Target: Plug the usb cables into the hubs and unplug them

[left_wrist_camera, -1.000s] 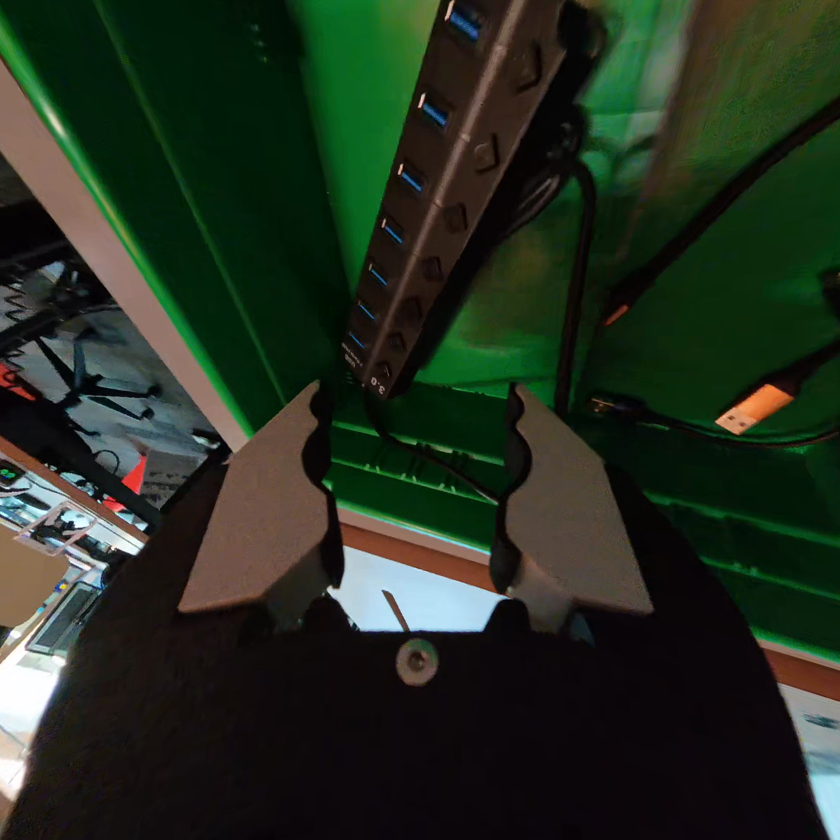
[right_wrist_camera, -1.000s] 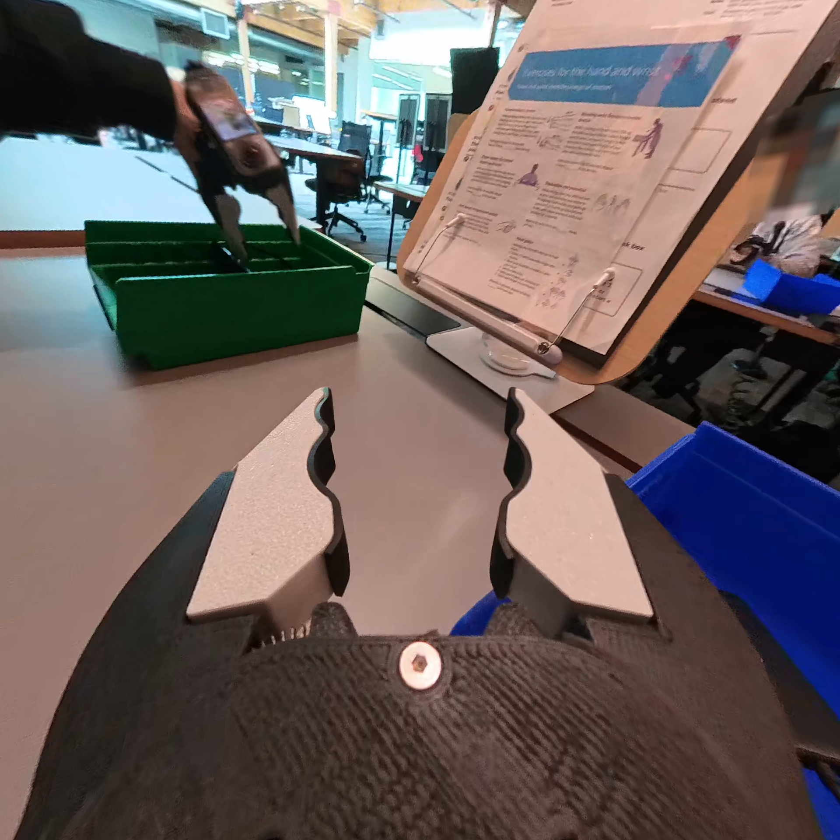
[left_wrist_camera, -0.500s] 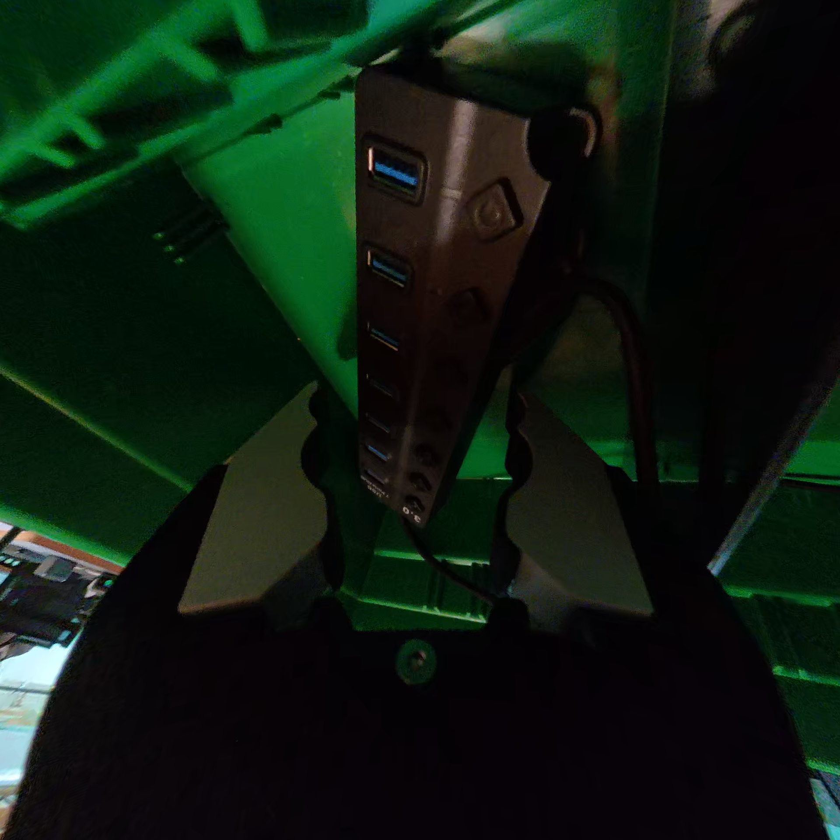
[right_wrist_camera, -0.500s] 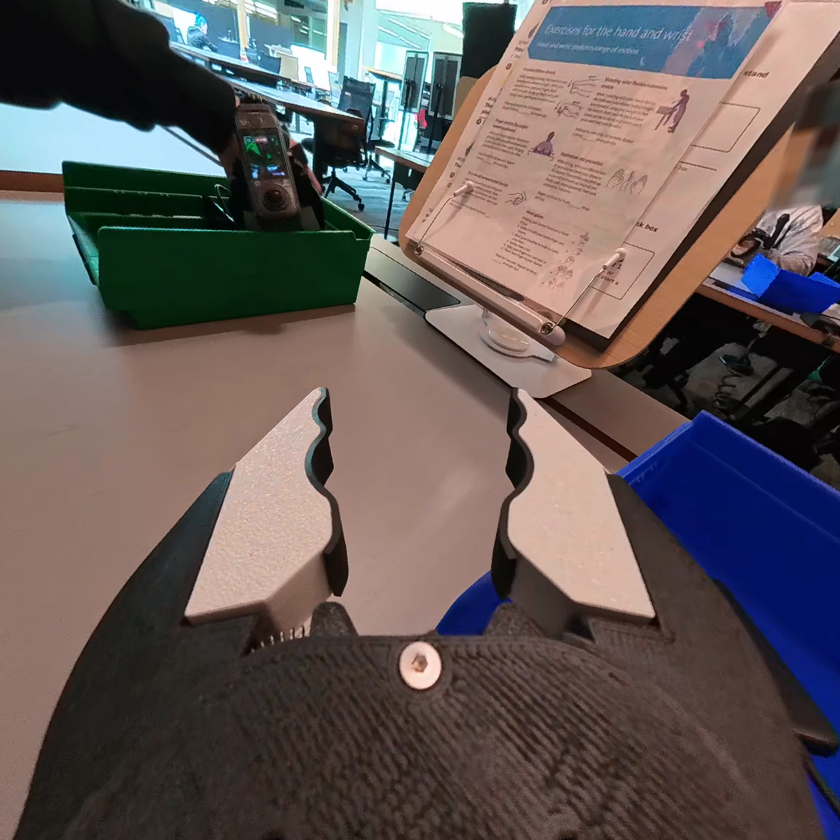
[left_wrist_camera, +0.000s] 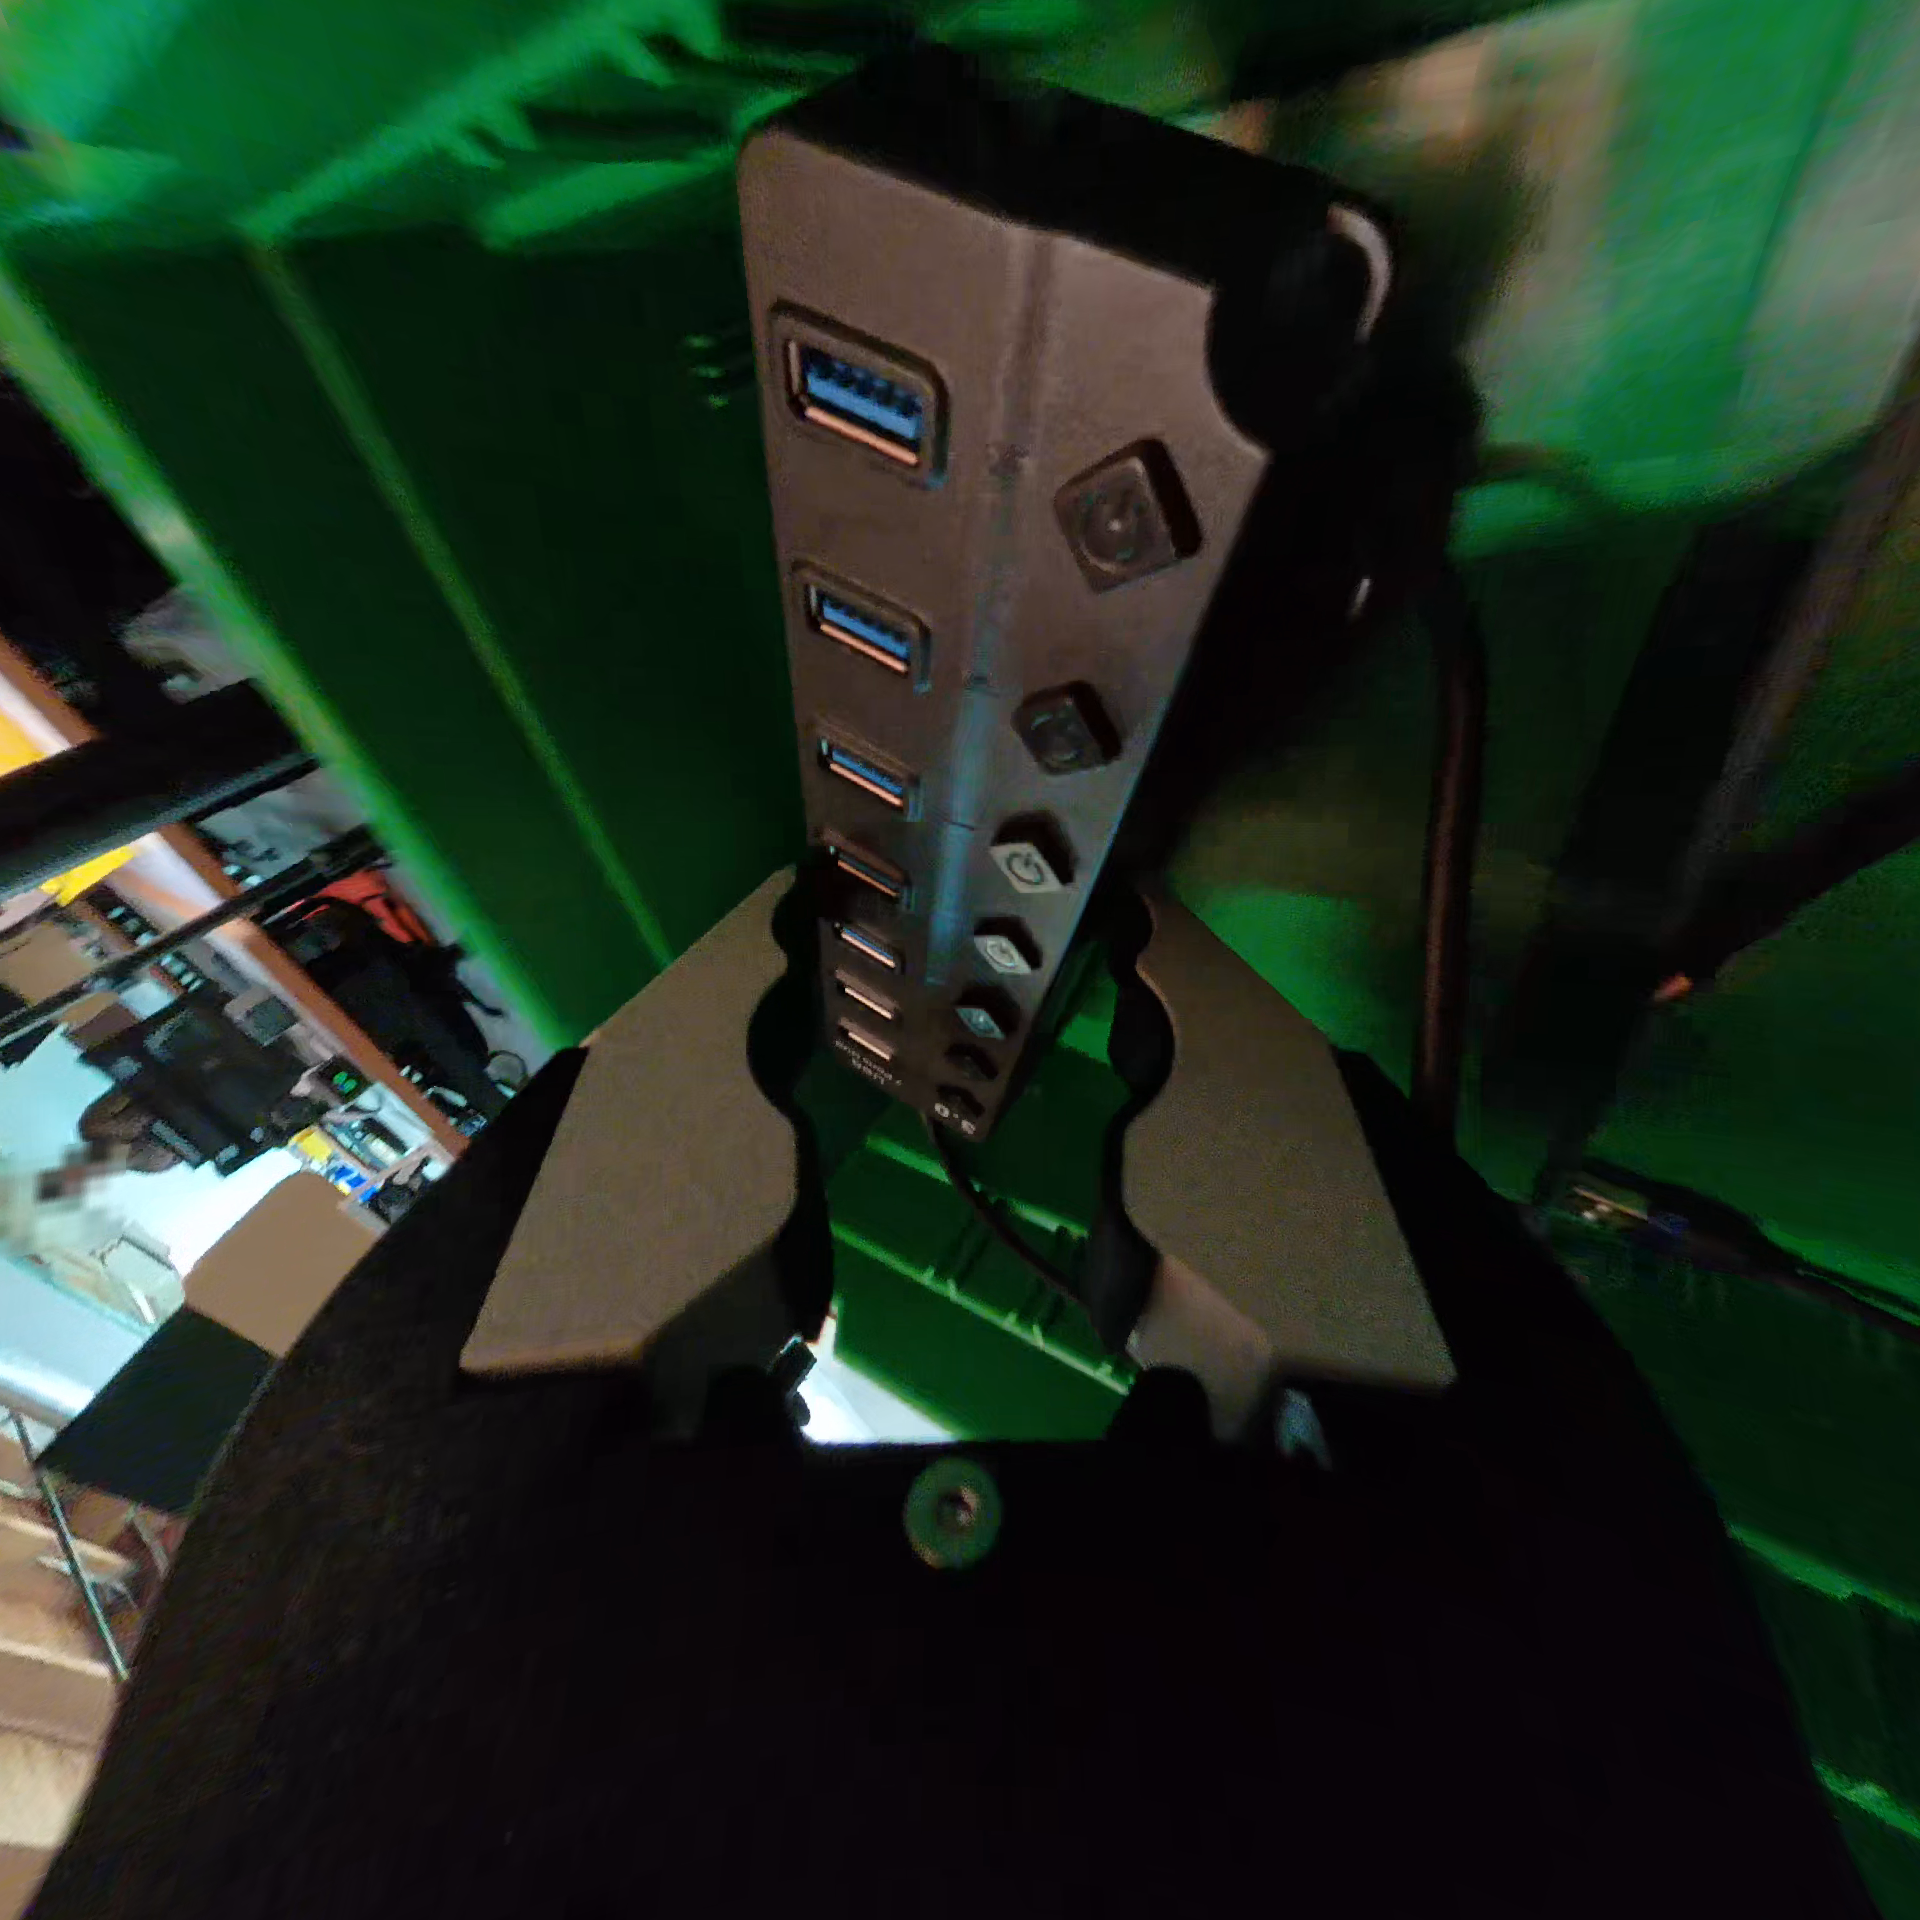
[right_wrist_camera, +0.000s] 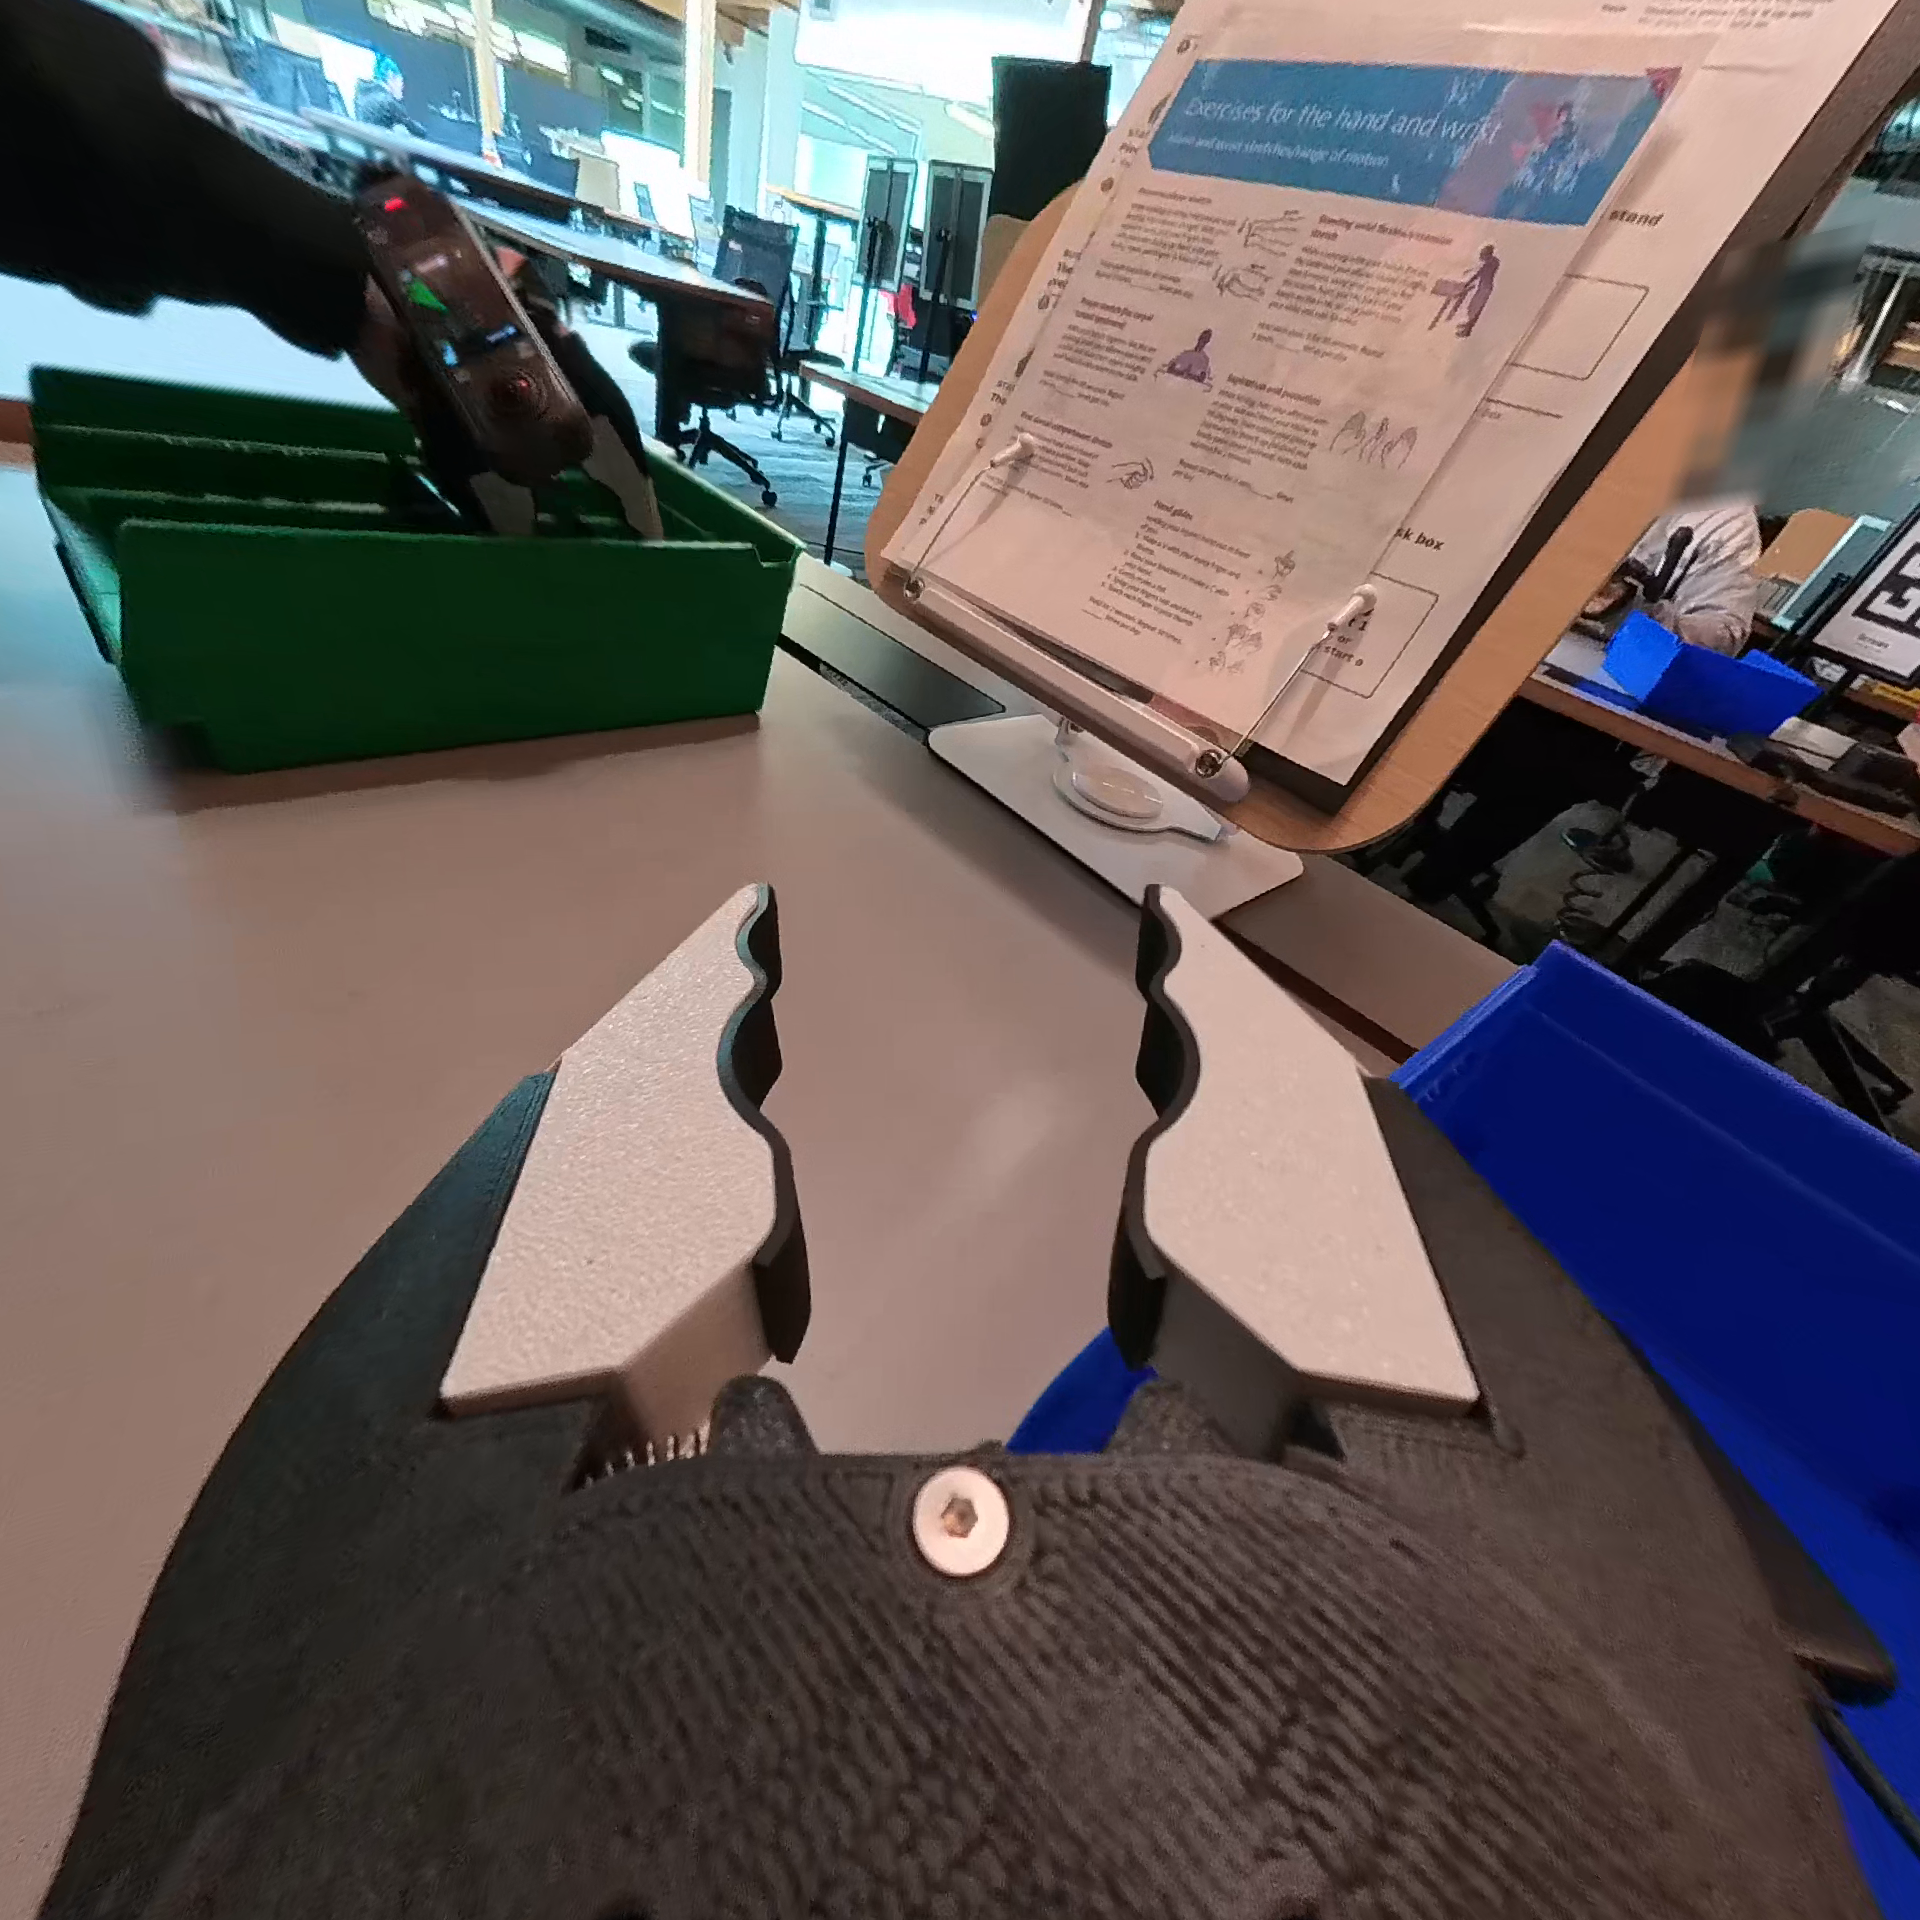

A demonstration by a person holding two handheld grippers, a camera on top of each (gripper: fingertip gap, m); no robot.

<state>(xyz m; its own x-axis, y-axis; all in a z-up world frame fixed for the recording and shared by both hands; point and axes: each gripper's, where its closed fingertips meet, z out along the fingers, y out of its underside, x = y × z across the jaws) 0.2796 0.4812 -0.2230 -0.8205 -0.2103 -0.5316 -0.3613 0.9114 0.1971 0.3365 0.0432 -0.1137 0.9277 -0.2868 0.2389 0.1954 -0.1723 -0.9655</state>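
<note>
A long black USB hub point(left_wrist_camera: 997, 582) with a row of blue ports and buttons stands on end inside the green bin point(left_wrist_camera: 468, 520). My left gripper point(left_wrist_camera: 961, 894) is closed on the hub's near end, one finger on each side. A thin black cable point(left_wrist_camera: 997, 1216) runs from that end. Another black cable point(left_wrist_camera: 1455, 831) hangs beside the hub. In the right wrist view the left gripper point(right_wrist_camera: 571, 509) reaches down into the green bin point(right_wrist_camera: 447, 644). My right gripper point(right_wrist_camera: 956, 904) is open and empty, low over the grey table point(right_wrist_camera: 312, 987).
A blue bin point(right_wrist_camera: 1662, 1195) sits just right of my right gripper. A wooden document stand point(right_wrist_camera: 1299, 416) with printed sheets stands at the table's far right edge. More dark cables point(left_wrist_camera: 1662, 1236) lie in the green bin. Office desks and chairs are beyond.
My left gripper went down over the hub's end, and its fingers narrowed onto it. The view around the hub has swung. My right gripper has barely moved.
</note>
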